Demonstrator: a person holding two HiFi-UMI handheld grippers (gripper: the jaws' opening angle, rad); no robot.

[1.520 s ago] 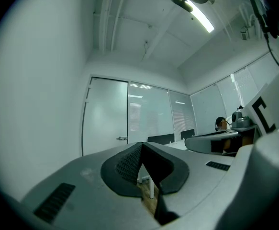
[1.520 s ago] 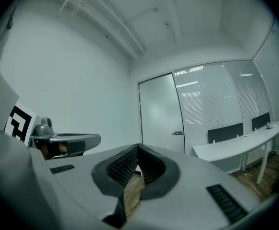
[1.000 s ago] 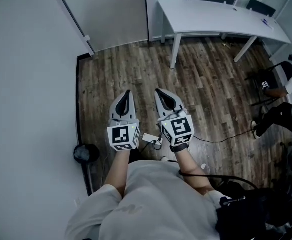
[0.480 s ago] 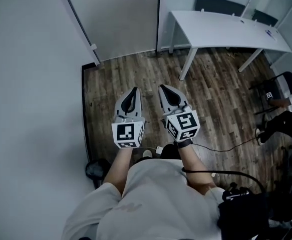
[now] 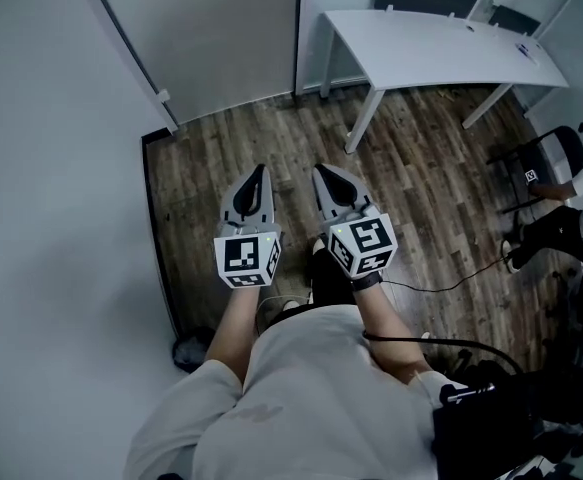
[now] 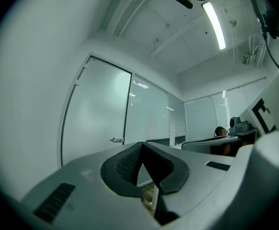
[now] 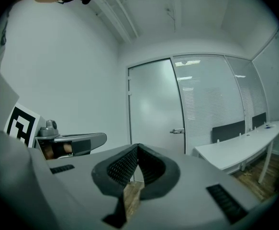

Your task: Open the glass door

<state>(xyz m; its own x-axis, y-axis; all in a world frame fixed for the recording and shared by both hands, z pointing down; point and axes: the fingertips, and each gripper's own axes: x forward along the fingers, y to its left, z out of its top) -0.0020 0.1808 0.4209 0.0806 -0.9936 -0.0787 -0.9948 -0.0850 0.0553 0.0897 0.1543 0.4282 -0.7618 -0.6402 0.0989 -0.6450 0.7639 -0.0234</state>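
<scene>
Glass door [image 5: 221,38] seemingly shut, left claw [image 5: 257,174] closed

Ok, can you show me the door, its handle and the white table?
door [image 7: 156,104]: right gripper view, middle of the frosted glass panel.
handle [image 7: 177,131]: right gripper view, the metal lever.
white table [image 5: 441,48]: head view, bare middle of its top.
</scene>
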